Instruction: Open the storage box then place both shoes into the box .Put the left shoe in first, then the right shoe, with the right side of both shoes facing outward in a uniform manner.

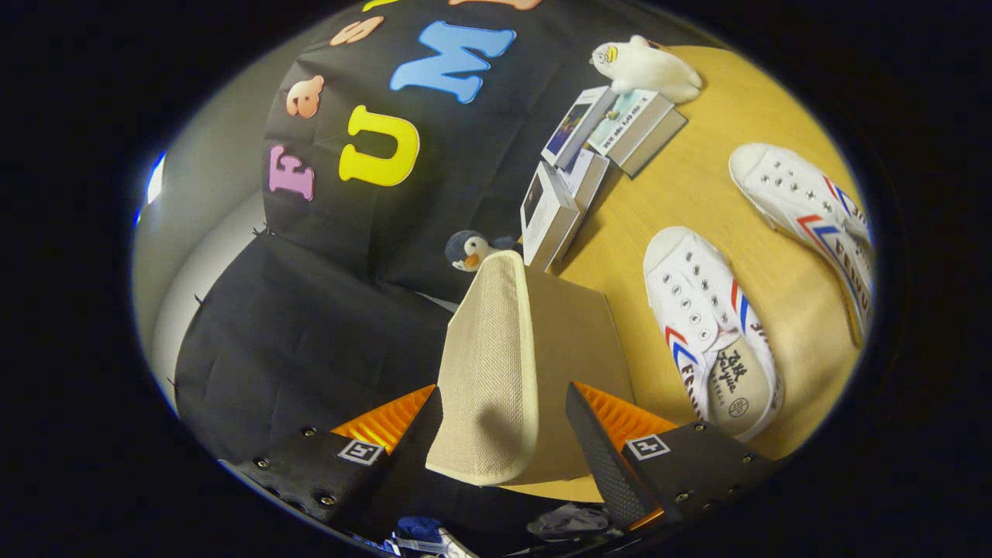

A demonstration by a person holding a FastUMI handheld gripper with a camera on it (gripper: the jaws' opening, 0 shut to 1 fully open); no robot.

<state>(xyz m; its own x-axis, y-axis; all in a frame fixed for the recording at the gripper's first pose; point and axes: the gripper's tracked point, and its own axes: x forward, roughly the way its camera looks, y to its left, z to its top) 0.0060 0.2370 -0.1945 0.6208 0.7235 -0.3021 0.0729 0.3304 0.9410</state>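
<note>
My gripper (504,434) has its two fingers spread apart, and the storage box (535,364) sits in the gap between them. The box is a beige fabric one; its woven lid (490,364) is tilted up, and the plain side panel lies beside it toward my right finger. I cannot tell whether either finger actually touches the fabric; the lid's lower edge runs close to the left finger, while a gap shows beside the right one.

Beyond the right finger, on the wooden table (697,178), the nearer shoe (711,329) lies just beside the box, white with red and blue stripes, its toe pointing away from me. The second shoe (814,213) lies farther off, apart from the first.

Past the box, a small stuffed penguin (469,249) peeks over its far edge. Next to it stand several books (589,167), with a white plush toy (647,68) resting on top of them.
</note>
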